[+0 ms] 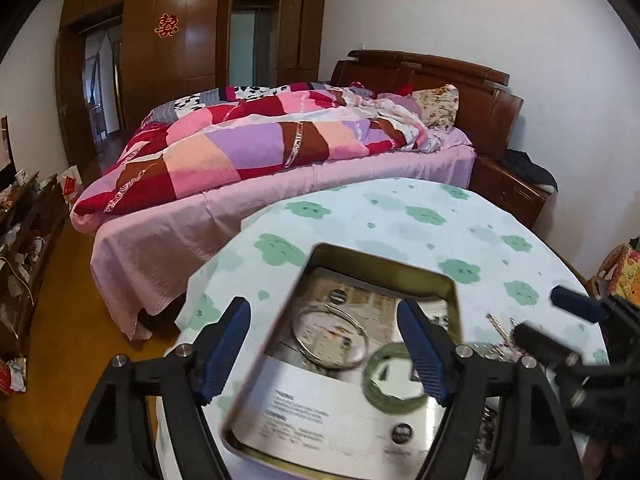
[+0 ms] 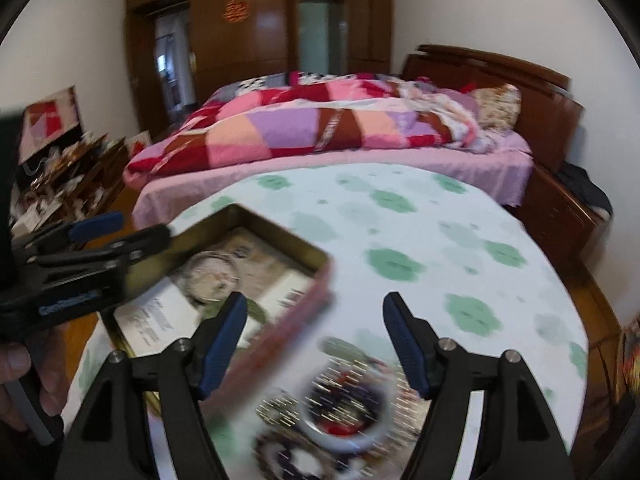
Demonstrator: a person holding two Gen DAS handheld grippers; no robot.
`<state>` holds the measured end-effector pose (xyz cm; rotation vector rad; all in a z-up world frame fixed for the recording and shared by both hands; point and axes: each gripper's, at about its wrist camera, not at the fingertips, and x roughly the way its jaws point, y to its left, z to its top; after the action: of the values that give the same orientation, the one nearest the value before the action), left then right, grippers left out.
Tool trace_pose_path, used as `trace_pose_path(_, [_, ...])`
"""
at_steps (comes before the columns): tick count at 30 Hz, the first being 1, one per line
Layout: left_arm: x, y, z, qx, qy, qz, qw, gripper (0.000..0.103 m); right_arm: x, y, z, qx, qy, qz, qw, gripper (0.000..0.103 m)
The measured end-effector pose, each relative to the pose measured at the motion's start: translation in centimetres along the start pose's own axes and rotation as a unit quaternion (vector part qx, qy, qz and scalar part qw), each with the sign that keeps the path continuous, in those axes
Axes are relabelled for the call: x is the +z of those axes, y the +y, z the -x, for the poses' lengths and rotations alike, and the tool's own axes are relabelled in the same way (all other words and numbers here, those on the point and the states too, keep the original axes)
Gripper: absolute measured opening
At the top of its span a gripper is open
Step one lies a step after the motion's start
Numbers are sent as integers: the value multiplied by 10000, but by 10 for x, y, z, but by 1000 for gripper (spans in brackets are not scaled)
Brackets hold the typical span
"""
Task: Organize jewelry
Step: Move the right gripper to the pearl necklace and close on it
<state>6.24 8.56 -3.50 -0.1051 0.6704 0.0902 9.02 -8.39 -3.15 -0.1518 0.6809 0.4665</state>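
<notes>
**Both claws free, next piece to pick**

My left claw [image 1: 324, 344] stands wide over the open tin [image 1: 448, 280], nothing between its pads. A silver bangle [image 1: 330, 338] and a green bangle [image 1: 394, 378] lie inside, the green one just beside my right-hand pad. My right claw [image 2: 316, 340] is wide too, empty, hanging above the jewelry heap [image 2: 344, 412] on the bench [image 2: 440, 208], right of the tin. The heap is blurred; I think a white ring-shaped piece tops it. I should settle first, then come down on one piece only and close gently.
</notes>
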Motion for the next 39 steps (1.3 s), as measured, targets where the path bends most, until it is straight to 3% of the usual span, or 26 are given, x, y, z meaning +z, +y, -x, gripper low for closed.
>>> trace_pose_path(5, [-11, -32, 4, -128, 57, -320, 9994, 76, -18, -37, 18, -269, -16, -307, 9992, 73])
trace_pose_path(14, [-41, -72, 9, -274, 203, -749, 9966, 76, -56, -74, 8, -239, 345, -790, 9960, 68])
trace_pose_path(21, [-51, -118, 10, -663, 149, -1423, 9875, 76, -74, -99, 14, -454, 326, -1035, 9931, 68])
trace_pose_path(26, [-57, -141, -2, -931, 325, -1763, 9794, 76, -83, -111, 15, -502, 342, -1192, 9910, 68])
trace_pose_path(31, [-58, -150, -17, -1243, 654, -1759, 9743, 63, -86, -117, 15, -467, 340, -1300, 9898, 68])
trace_pose_path(36, [-59, -146, -18, -1214, 710, -1632, 9765, 63, -84, -115, 14, -323, 378, -1298, 9903, 68])
trace_pose_path(39, [-56, -143, -17, -1134, 656, -1534, 9794, 63, -76, -105, 7, -187, 469, -1080, 9929, 52])
